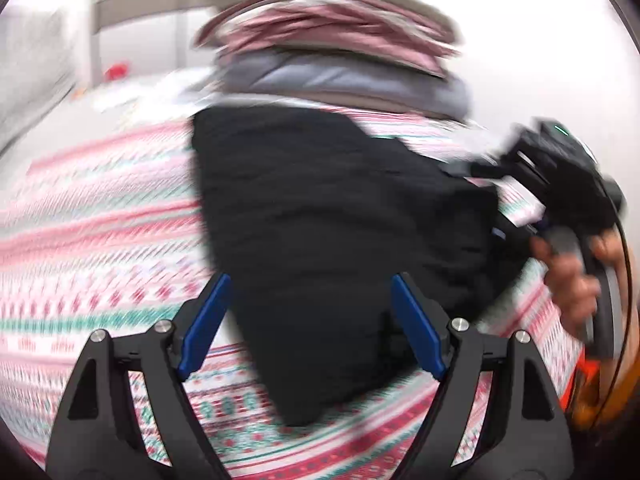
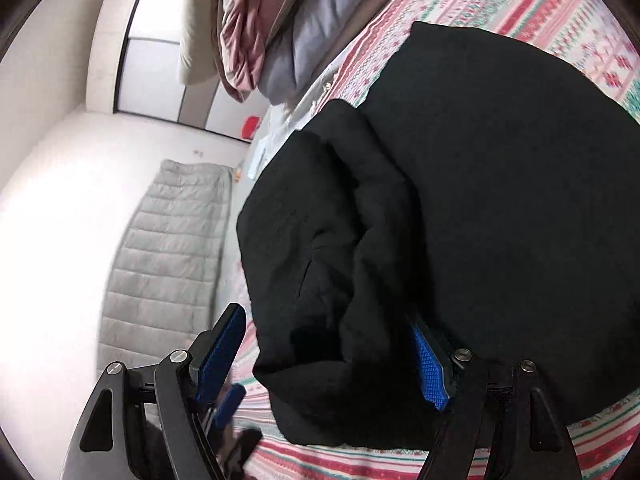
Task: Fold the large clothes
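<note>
In the left wrist view, the left gripper (image 1: pixel 308 324), black-framed with blue pads, hovered with its jaws spread apart and nothing pressed between them. The black, soft, thick knitted garment (image 1: pixel 332 216) lay ahead of it on the pink, white and green patterned bedspread (image 1: pixel 100 240), a narrow end reaching in between the open pads towards the near edge of the bed. Farther back, a stack of folded grey, pink and cream bedding (image 1: pixel 332 44) sat by the far edge. At the right of the garment, the right gripper (image 2: pixel 328 356) was held in the person's hand (image 1: pixel 572 276).

In the right wrist view, that gripper's jaws also stood apart; a bunched fold of the black garment (image 2: pixel 440 208) bulged between them, the right pad partly tucked under cloth, with no visible clamping. A grey quilted mat (image 2: pixel 168 248) lay on the floor beside the bed.

The garment looked partly folded. To do the step well, each gripper would probably need to take a full layer at the edge, lift evenly, and lay it flat without dragging the bedspread.
</note>
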`<control>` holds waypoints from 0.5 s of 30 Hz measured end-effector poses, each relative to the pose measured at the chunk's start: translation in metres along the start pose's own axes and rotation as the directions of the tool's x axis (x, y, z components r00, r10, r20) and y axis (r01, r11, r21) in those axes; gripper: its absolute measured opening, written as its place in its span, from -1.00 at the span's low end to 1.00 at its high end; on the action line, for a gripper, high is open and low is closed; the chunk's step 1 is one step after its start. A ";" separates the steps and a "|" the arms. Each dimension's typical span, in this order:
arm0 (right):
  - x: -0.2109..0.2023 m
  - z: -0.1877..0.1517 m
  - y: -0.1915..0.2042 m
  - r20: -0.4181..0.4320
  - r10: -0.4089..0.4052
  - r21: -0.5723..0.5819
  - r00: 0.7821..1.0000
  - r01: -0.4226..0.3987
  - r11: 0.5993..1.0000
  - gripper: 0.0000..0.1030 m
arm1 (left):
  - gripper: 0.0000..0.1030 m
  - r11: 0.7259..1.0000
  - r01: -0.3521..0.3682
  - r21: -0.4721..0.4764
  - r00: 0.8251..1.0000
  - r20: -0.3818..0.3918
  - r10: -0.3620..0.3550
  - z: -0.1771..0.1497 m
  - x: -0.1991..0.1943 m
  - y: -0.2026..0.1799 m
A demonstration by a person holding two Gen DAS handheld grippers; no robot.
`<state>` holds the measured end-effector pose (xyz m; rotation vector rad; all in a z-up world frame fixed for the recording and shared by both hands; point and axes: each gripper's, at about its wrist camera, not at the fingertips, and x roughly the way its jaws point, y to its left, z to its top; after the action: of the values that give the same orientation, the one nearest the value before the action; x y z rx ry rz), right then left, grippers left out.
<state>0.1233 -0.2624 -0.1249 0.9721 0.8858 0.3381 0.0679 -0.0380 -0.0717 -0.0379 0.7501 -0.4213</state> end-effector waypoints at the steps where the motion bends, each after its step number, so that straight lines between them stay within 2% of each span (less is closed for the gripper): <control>1: 0.002 -0.003 0.004 0.006 -0.031 -0.017 0.999 0.031 0.999 0.52 | 0.59 0.999 0.000 -0.038 1.000 -0.003 0.000 -0.001 0.002 0.009; 4: 0.016 -0.006 0.017 0.044 -0.117 -0.086 0.992 0.120 0.989 0.52 | 0.59 0.991 0.007 -0.136 1.000 -0.008 -0.008 -0.001 0.012 0.031; 5: 0.023 -0.008 0.022 0.069 -0.146 -0.115 0.987 0.154 0.981 0.46 | 0.59 0.988 0.002 -0.157 1.000 -0.011 -0.004 -0.002 0.014 0.037; 6: 0.026 -0.009 0.027 0.097 -0.171 -0.144 0.980 0.184 0.972 0.02 | 0.59 0.984 -0.001 -0.177 1.000 -0.015 -0.002 -0.002 0.017 0.041; 7: 0.031 -0.011 0.035 0.132 -0.208 -0.184 0.969 0.230 0.956 -0.28 | 0.57 0.977 -0.001 -0.212 1.000 -0.017 -0.002 -0.002 0.020 0.046; 8: 0.035 -0.012 0.046 0.168 -0.252 -0.231 0.953 0.287 0.930 -0.36 | 0.54 0.969 0.004 -0.247 1.000 -0.008 -0.007 0.003 0.024 0.050; 10: 0.042 -0.013 0.068 0.213 -0.256 -0.308 0.943 0.314 0.898 -0.45 | 0.47 0.948 0.026 -0.316 1.000 0.025 -0.019 0.007 0.025 0.056; 12: 0.038 -0.012 0.088 0.254 -0.223 -0.370 0.941 0.308 0.877 -0.48 | 0.45 0.933 0.056 -0.356 0.997 0.069 -0.034 0.011 0.022 0.054; 15: 0.017 -0.015 0.117 0.340 -0.147 -0.438 0.929 0.295 0.850 -0.50 | 0.45 0.932 0.093 -0.351 0.992 0.109 -0.058 0.018 0.024 0.037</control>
<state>0.1362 -0.1795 -0.0403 0.4288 0.5882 0.1909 0.1088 -0.0159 -0.0811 -0.4264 0.7226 -0.3500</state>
